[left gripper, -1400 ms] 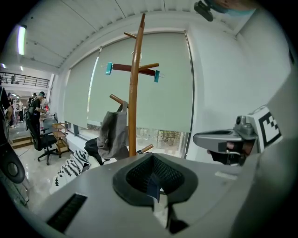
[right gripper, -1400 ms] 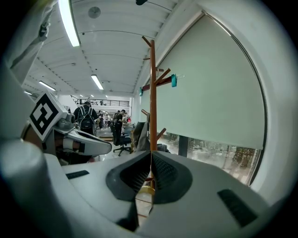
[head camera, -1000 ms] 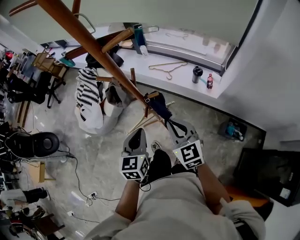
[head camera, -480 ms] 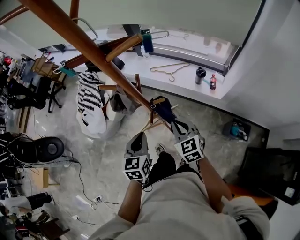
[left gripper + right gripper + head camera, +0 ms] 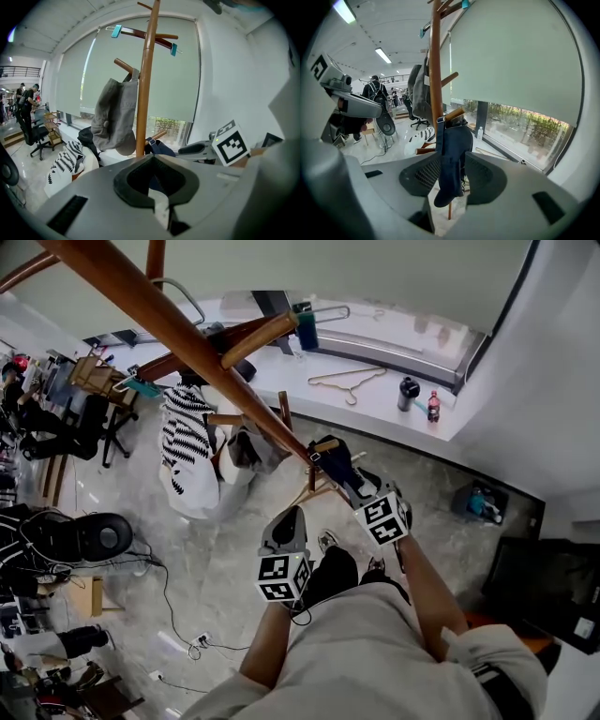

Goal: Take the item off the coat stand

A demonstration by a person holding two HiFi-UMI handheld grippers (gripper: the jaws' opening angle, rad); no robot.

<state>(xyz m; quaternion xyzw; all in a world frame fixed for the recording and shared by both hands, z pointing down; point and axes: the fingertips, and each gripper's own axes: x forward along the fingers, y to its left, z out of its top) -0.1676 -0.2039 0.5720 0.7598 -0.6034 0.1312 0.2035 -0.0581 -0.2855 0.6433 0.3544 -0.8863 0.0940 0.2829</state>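
Observation:
A tall wooden coat stand rises in front of me. On a low peg hangs a dark blue cloth item, shaped like a cap with a strap. My right gripper reaches up to it. In the right gripper view the blue item hangs between the jaws of that gripper, which are opening, and the pads do not press on it. My left gripper waits lower and to the left, open and empty. From there the blue item shows beside the pole.
A grey bag hangs higher on the stand. A black-and-white striped garment lies over something beyond the pole. A hanger and two bottles rest on the window sill. Chairs, cables and people fill the left side.
My right gripper has drawn closer to the blue item on its peg. The left gripper has risen slightly with it.

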